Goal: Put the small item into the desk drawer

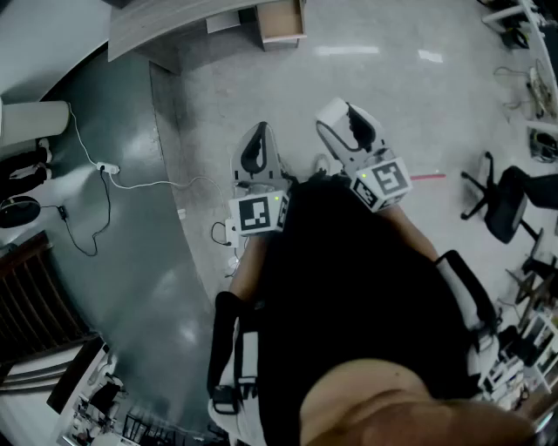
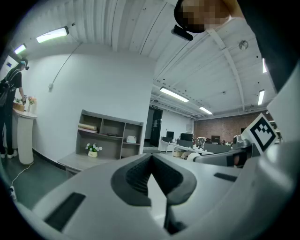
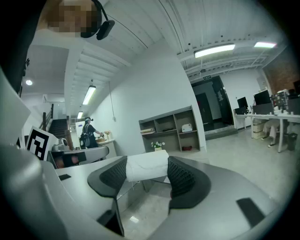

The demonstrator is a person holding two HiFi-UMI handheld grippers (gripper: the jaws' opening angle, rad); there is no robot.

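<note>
In the right gripper view a small white rolled item (image 3: pixel 145 165) sits crosswise between the dark ribbed pads (image 3: pixel 183 177), and my right gripper (image 3: pixel 147 172) is shut on it. My left gripper (image 2: pixel 151 160) has its fingertips meeting with nothing between them. Seen from the head view, both grippers are held close in front of the person's body above the floor, the left gripper (image 1: pixel 257 155) beside the right gripper (image 1: pixel 347 129). Far ahead at the top edge a light wooden drawer (image 1: pixel 282 21) stands open under a grey desk (image 1: pixel 170 24).
A white cable and power strip (image 1: pixel 105 169) lie on the dark floor at left. A black office chair (image 1: pixel 510 205) stands at right. A grey shelf unit (image 3: pixel 171 129) lines the far wall, and a person (image 3: pixel 86 134) stands at a counter beyond.
</note>
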